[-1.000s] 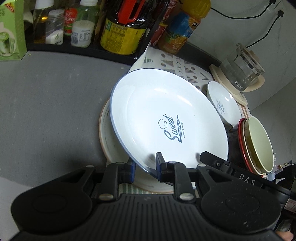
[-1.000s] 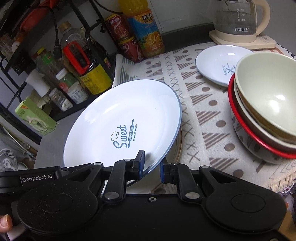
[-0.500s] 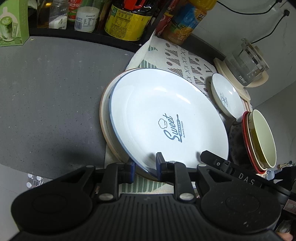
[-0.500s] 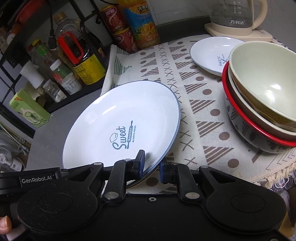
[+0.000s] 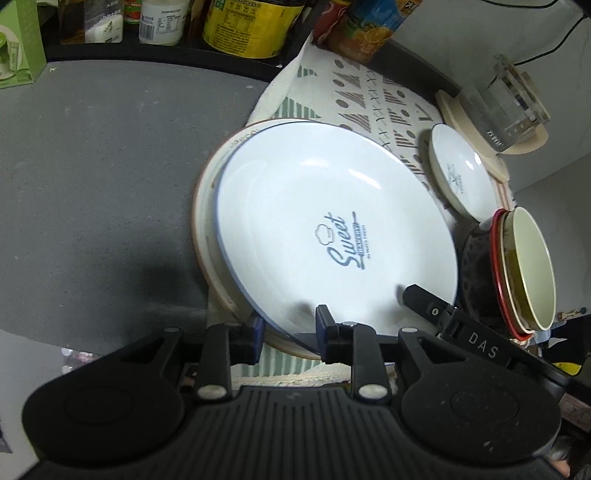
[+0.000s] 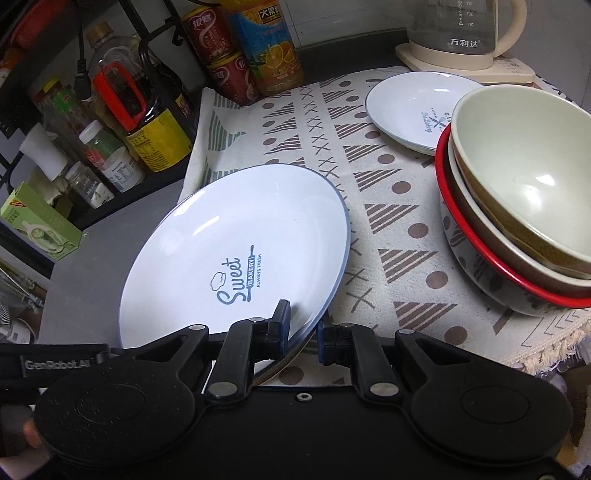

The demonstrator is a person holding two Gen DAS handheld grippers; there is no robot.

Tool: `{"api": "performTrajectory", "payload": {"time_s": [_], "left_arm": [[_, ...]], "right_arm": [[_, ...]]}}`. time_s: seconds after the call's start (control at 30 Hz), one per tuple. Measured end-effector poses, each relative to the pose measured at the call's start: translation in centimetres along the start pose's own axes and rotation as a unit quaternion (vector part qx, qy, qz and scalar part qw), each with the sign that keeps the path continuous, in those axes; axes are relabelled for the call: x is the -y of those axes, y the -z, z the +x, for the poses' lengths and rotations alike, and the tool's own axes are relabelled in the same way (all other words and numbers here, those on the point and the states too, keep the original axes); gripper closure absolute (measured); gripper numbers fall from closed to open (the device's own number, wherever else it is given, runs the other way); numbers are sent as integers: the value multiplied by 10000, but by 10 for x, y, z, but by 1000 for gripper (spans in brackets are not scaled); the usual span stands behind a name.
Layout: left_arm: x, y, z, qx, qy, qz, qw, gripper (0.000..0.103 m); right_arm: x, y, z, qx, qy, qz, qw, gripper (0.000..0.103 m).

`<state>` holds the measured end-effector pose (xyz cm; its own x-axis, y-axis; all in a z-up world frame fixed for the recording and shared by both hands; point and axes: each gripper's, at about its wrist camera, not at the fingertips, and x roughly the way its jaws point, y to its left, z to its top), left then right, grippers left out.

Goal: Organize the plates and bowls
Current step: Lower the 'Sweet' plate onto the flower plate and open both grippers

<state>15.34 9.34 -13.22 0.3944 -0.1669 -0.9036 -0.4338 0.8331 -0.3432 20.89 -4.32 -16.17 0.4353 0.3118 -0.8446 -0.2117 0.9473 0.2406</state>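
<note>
A large white plate (image 5: pixel 332 206) (image 6: pixel 229 229) with a blue rim and "Sweet Bakery" print lies on a cream plate (image 5: pixel 201 221) with a brown rim, at the left edge of the patterned cloth (image 6: pixel 388 229). My left gripper (image 5: pixel 290 328) straddles its near rim, jaws a little wider than the rim. My right gripper (image 6: pixel 303 328) is shut on the near rim; its finger (image 5: pixel 424 299) shows in the left wrist view. To the right stands a stack of bowls (image 5: pixel 528 266) (image 6: pixel 517 184), a pale green one on top. Behind it lies a small white plate (image 5: pixel 458 173) (image 6: pixel 413 107).
A glass kettle (image 5: pixel 506 107) (image 6: pixel 461 33) on a cream base stands at the back right. Bottles and cans (image 6: pixel 258 55) line the back and a black rack at the left. A green box (image 5: pixel 18 44) sits on the grey counter (image 5: pixel 92 166).
Both grippers lowered the large plate onto the cream plate. The left gripper's jaws have spread slightly around the rim. The right gripper's hold looks unchanged.
</note>
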Motion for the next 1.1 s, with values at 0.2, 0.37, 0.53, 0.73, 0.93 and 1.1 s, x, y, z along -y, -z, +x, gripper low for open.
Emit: {"api": "performTrajectory", "payload": {"time_s": [0.2,0.37,0.53,0.73,0.93,1.1], "left_arm": [[-10,-5,-12,230,-166,-66,9996,77],[-16,-11,-14,372,-285,-67,9989,77],[-21,-16,-6,361,-487,-55,9981,76],[-28,-22,6,246,-533,-143,9982,75],[-36,-27,8,320,-633,-303,9970,75],[-39,-31,6,358,-652,-373,9965,75]], "right_arm": [[2,-8,2,-40,105,42,9999,91],[1,-11,5,-97,226,-15,9997,91],[2,-13,12,-193,350,-33,9992,89],[0,-15,20,-280,386,-124,9988,87],[-1,-13,29,-431,301,-156,9985,85],[1,-15,31,-464,206,-172,9986,84]]}}
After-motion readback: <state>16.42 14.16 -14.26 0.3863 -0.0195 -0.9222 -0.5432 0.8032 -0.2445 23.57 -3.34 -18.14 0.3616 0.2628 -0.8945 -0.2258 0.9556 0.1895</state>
